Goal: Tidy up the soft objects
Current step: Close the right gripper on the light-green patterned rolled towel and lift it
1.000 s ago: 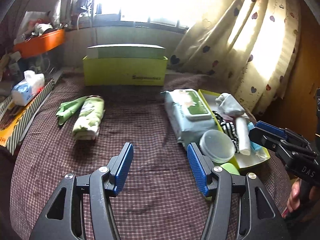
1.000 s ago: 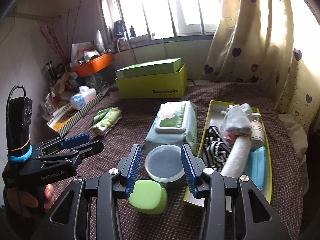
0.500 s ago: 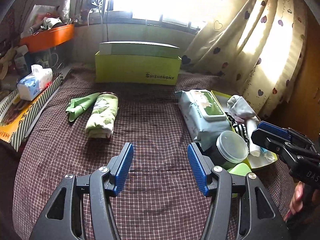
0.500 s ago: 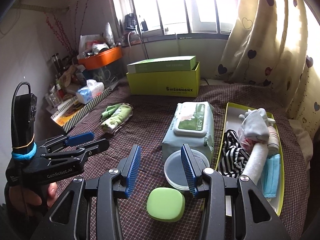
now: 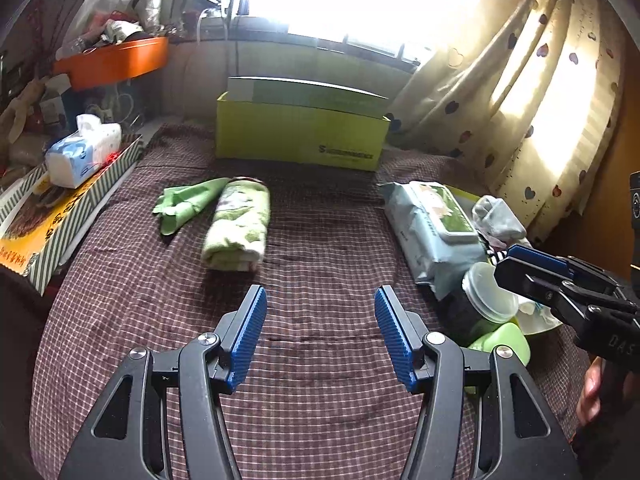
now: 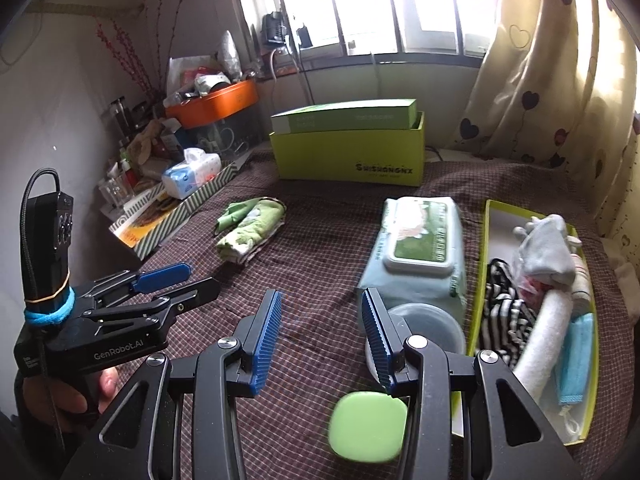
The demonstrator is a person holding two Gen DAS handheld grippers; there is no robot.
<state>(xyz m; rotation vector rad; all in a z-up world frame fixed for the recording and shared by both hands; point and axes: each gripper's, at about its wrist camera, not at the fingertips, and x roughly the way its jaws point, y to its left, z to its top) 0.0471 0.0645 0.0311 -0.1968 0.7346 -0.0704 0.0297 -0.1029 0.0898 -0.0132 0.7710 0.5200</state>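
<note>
I am holding my left claw (image 5: 320, 334) level with its jaws spread wide, gripping nothing, and my right claw (image 6: 319, 338) beside it, likewise gaping and empty.

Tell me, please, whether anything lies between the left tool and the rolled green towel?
Nothing visible does: only bare checkered cloth separates the open left tool from the rolled green towel.

Two hand-held grippers (image 5: 320, 336) (image 6: 320, 336), one wipes pack (image 6: 416, 248), two green cloths (image 5: 236, 226) (image 5: 184, 204).
</note>
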